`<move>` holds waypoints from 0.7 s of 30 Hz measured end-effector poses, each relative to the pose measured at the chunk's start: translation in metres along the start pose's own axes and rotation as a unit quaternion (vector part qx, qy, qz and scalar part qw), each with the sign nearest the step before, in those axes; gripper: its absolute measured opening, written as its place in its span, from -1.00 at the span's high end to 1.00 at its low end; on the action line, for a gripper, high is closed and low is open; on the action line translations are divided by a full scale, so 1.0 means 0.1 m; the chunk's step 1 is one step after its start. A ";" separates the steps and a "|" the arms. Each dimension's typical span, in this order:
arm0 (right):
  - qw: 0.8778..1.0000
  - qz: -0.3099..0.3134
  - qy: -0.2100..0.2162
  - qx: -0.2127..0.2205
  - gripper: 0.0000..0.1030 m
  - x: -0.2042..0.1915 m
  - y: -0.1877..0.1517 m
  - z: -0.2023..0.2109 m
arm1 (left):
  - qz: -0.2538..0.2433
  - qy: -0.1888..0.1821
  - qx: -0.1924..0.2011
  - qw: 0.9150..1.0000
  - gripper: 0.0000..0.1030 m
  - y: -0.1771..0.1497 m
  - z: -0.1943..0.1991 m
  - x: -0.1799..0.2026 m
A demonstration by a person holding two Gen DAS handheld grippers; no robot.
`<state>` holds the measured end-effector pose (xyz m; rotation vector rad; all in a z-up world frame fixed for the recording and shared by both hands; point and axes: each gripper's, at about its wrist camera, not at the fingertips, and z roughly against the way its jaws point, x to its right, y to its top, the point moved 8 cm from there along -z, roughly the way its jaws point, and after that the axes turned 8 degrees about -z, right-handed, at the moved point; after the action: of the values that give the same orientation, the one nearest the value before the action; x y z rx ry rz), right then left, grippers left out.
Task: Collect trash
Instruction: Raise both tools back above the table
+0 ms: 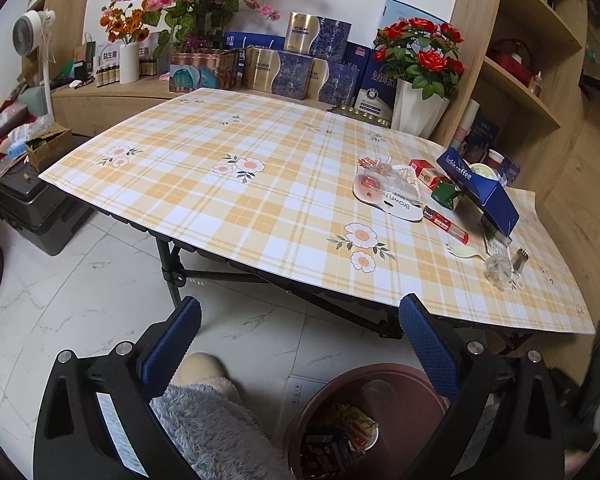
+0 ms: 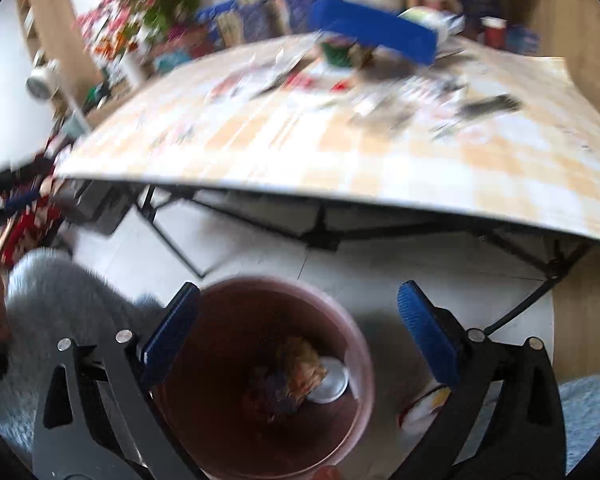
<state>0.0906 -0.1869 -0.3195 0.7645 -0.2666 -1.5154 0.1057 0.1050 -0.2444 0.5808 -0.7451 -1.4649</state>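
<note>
A brown round trash bin [image 2: 352, 344] stands on the floor before the table, with wrappers and a round lid inside; it also shows in the left wrist view [image 1: 380, 376]. My right gripper [image 2: 300, 328] is open and empty above the bin; this view is blurred. My left gripper [image 1: 300, 340] is open and empty, held over the floor at the table's near edge. Trash lies on the table's right part: a blue coffee box [image 1: 480, 188], a clear plastic package [image 1: 388, 188], a red tube [image 1: 446, 224], a green carton [image 1: 446, 194], a plastic fork [image 1: 466, 254] and a crumpled clear wrapper [image 1: 500, 268].
The folding table has a yellow plaid cloth [image 1: 220, 200]. Boxes and flower vases [image 1: 416, 108] line the shelf behind it. A dark case [image 1: 36, 208] and a fan [image 1: 32, 40] stand at the left. A grey fuzzy sleeve or leg [image 1: 212, 432] is near my left gripper.
</note>
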 end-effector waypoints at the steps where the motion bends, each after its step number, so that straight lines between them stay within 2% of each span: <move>1: 1.000 -0.013 -0.010 0.014 -0.89 0.08 0.06 0.06 | -0.002 0.001 -0.001 1.000 -0.88 0.00 0.00 0.01; 5: 0.997 -0.038 -0.054 0.049 -0.89 0.33 0.21 0.17 | -0.006 0.002 -0.004 1.000 -0.88 0.00 -0.02 0.03; 8: 0.994 -0.055 -0.065 0.070 -0.89 0.46 0.27 0.22 | -0.008 0.003 -0.006 1.000 -0.88 -0.01 -0.03 0.04; 11: 0.992 -0.072 -0.057 0.086 -0.89 0.53 0.32 0.26 | -0.010 0.004 -0.006 1.000 -0.88 -0.01 -0.03 0.05; 17: 0.993 -0.058 -0.051 0.089 -0.89 0.48 0.33 0.27 | -0.014 0.006 -0.007 1.000 -0.88 -0.01 -0.04 0.07; 21: 0.993 -0.074 -0.030 0.092 -0.89 0.47 0.33 0.28 | -0.014 0.005 -0.006 1.000 -0.88 -0.01 -0.04 0.08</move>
<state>0.1034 -0.2436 -0.2928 0.9010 -0.4061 -1.6723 0.1080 0.0970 -0.2470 0.5907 -0.7215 -1.4898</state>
